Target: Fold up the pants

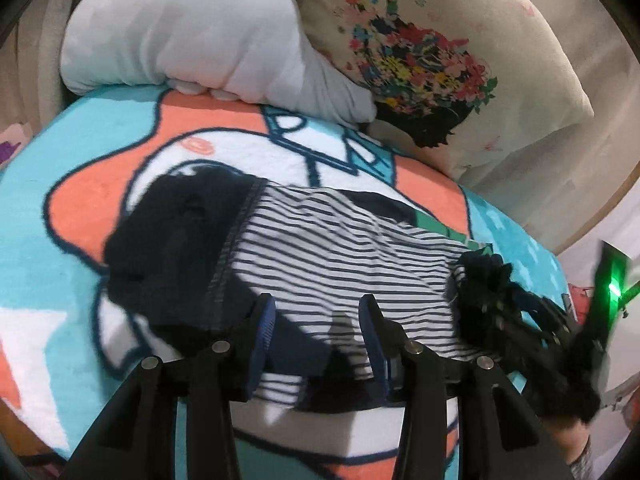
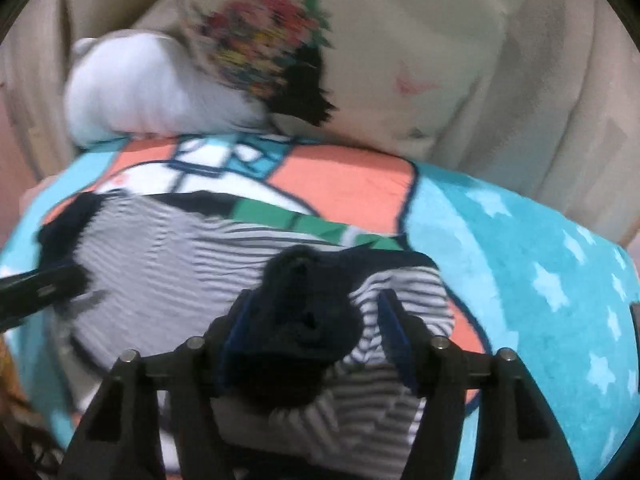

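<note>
Two pillows (image 1: 208, 36) bound the far edge of the bed, whose blanket (image 1: 48, 200) carries the pants (image 1: 328, 240) near its middle, long axis running left to right. Left gripper (image 1: 320, 320) hovers over the near hem, jaws wide, holding nothing. Right gripper (image 2: 316, 320), jaws wide around a dark bunched end, seems not to pinch it; blur leaves doubt. Open blanket lies right for folding.
</note>
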`<state>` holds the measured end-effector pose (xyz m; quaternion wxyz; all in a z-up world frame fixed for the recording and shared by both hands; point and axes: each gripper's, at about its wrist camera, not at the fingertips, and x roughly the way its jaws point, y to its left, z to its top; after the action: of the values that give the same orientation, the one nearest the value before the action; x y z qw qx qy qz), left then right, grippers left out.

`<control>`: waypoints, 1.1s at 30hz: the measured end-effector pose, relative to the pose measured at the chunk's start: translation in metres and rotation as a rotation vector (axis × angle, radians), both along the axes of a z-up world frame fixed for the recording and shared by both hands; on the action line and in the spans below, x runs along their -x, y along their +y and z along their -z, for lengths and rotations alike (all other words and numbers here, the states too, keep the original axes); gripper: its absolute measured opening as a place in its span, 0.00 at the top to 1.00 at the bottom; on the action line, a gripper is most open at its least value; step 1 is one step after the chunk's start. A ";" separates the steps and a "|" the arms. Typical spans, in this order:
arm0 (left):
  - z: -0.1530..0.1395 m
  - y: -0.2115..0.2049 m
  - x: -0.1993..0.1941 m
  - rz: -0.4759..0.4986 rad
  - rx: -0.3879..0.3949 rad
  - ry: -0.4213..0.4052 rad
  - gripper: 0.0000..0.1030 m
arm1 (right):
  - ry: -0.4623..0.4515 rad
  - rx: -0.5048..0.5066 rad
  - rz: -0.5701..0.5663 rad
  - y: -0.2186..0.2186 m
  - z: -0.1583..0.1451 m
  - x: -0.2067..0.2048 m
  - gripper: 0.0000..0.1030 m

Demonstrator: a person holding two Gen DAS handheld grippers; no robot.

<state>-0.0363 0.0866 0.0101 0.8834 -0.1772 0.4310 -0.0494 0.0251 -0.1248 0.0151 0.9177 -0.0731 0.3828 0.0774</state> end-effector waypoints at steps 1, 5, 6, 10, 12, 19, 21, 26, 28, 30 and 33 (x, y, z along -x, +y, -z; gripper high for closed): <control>-0.001 0.005 0.002 -0.005 -0.002 -0.007 0.56 | 0.024 0.004 0.024 -0.004 0.005 -0.007 0.77; -0.003 0.021 0.007 -0.010 0.036 -0.021 0.56 | 0.045 -0.095 0.054 -0.018 -0.005 -0.007 0.83; -0.005 0.024 0.008 -0.015 0.035 -0.025 0.56 | 0.037 -0.126 0.050 -0.019 -0.012 -0.002 0.83; -0.010 0.033 0.013 0.001 0.081 -0.048 0.56 | 0.064 -0.215 -0.073 0.000 -0.019 0.009 0.59; -0.013 0.037 0.018 0.006 0.077 -0.061 0.54 | 0.111 -0.232 -0.103 0.008 -0.017 0.009 0.57; -0.017 0.068 0.029 -0.079 0.077 -0.095 0.50 | -0.065 -0.392 -0.080 -0.020 -0.061 0.034 0.58; -0.015 0.077 0.031 -0.114 0.086 -0.109 0.50 | -0.048 -0.349 -0.060 -0.015 -0.053 0.025 0.76; 0.008 0.092 0.022 -0.184 0.060 -0.009 0.50 | 0.167 -0.318 -0.016 -0.001 0.007 -0.007 0.82; 0.015 0.095 0.020 -0.178 0.072 0.017 0.49 | 0.162 -0.295 -0.021 0.002 0.012 -0.008 0.82; 0.011 0.096 0.022 -0.164 0.064 0.015 0.49 | 0.184 -0.233 -0.035 0.008 0.004 -0.007 0.82; 0.007 0.109 0.029 -0.174 0.107 -0.021 0.49 | 0.150 -0.165 -0.063 0.026 -0.025 0.003 0.75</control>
<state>-0.0657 0.1954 0.0035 0.8780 -0.2603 0.4016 0.0030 0.0222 -0.0992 0.0401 0.8864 -0.0033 0.4403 0.1429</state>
